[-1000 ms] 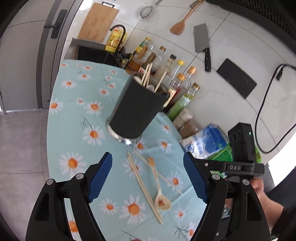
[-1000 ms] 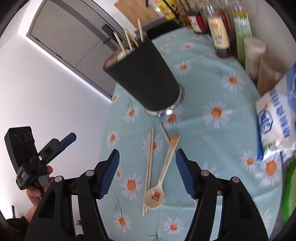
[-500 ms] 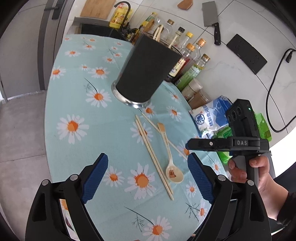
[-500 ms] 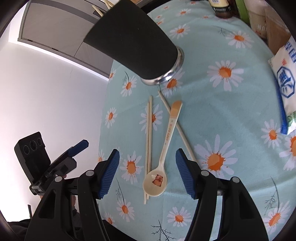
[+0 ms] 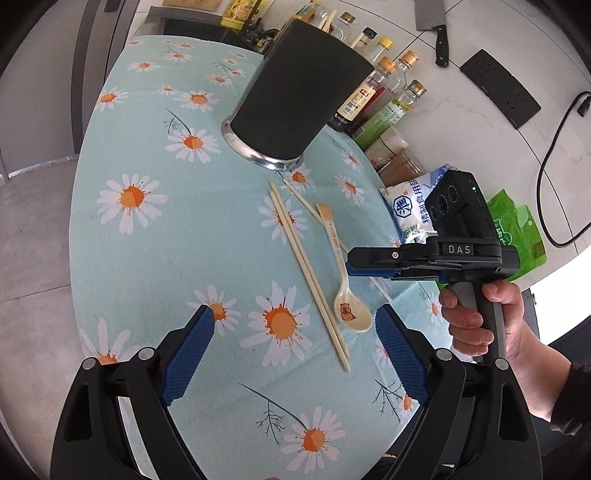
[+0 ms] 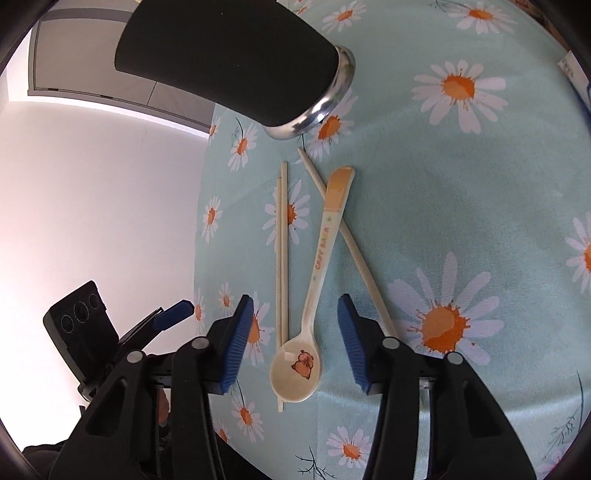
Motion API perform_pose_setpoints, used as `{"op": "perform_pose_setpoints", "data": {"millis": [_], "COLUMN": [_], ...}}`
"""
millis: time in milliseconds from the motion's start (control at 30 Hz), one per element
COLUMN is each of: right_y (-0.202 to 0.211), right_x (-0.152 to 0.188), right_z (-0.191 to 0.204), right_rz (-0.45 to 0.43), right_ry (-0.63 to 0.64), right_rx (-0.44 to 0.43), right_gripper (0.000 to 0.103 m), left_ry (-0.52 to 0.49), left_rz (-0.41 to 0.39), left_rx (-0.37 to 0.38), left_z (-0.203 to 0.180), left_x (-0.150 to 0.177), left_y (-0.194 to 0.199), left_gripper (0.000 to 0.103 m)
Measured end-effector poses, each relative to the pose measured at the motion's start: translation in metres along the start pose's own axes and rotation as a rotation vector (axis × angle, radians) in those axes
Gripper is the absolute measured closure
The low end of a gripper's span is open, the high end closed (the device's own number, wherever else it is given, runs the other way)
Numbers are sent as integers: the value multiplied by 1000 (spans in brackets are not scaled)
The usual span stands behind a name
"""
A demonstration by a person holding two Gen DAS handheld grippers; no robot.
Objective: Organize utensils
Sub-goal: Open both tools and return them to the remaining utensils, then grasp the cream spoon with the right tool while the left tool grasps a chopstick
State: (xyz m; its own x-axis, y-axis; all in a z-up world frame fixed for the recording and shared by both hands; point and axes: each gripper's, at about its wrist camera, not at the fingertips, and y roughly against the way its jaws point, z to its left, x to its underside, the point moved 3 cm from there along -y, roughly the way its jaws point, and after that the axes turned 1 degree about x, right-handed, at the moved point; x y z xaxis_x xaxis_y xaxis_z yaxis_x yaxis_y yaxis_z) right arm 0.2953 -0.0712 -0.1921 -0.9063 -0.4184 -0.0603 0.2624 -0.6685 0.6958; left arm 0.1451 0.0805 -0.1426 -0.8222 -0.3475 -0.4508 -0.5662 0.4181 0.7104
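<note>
A cream plastic spoon (image 6: 314,280) with a cartoon animal in its bowl lies on the daisy tablecloth (image 5: 147,258), its handle across a single chopstick (image 6: 354,251). A pair of chopsticks (image 6: 282,251) lies beside it. The black utensil cup (image 5: 295,99) with a steel base stands beyond them, holding several sticks. My right gripper (image 6: 295,339) is open, its blue pads either side of the spoon's neck, just above it. It also shows in the left wrist view (image 5: 373,267). My left gripper (image 5: 293,350) is open and empty, above the near ends of the chopsticks (image 5: 306,266) and the spoon bowl (image 5: 351,314).
Sauce and oil bottles (image 5: 373,92) line the wall behind the cup. A white and blue bag (image 5: 410,210) and a green packet (image 5: 513,232) lie at the right. A cleaver (image 5: 432,26) hangs on the wall. The table's left edge drops to the floor.
Both grippers have come down and closer to the table. My right gripper has moved over the spoon so its pads straddle the neck. Nothing on the table has moved.
</note>
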Motion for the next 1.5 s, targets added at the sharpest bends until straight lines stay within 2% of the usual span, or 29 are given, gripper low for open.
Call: {"op": "perform_pose_setpoints", "data": {"millis": [300,467,967,1200,1233,1300,1500], "right_y": [-10,-9,16,42,47,52,69], "right_x": [-6,-7,0,14,16,19,25], "right_z": [-13,-27,-27,-18,-18,-15,-22], "right_rz": [18,16,-7,-55,-60,-61,-77], "right_ry": [-23,-47,16,78,87,99,97], "right_rx": [-113,-133,-165,-164,-166,-181,-213], "right_gripper": [70,93,97,97,97,97,97], "left_ry": [-10,-2,37,33,33,25,33], "left_rz": [17,30,43,77,77,78,114], "left_rx": [-12,-23,-73,-144,-159,-186,-264], "left_z": [-4,-5,-9,-17,-19,-23,-30], "left_x": [3,8,-7,-15,-18,-19,-26], "left_y": [-4,-8,-23,-43,-46,-49,-67], "left_gripper": [16,16,16,18,20,38,54]}}
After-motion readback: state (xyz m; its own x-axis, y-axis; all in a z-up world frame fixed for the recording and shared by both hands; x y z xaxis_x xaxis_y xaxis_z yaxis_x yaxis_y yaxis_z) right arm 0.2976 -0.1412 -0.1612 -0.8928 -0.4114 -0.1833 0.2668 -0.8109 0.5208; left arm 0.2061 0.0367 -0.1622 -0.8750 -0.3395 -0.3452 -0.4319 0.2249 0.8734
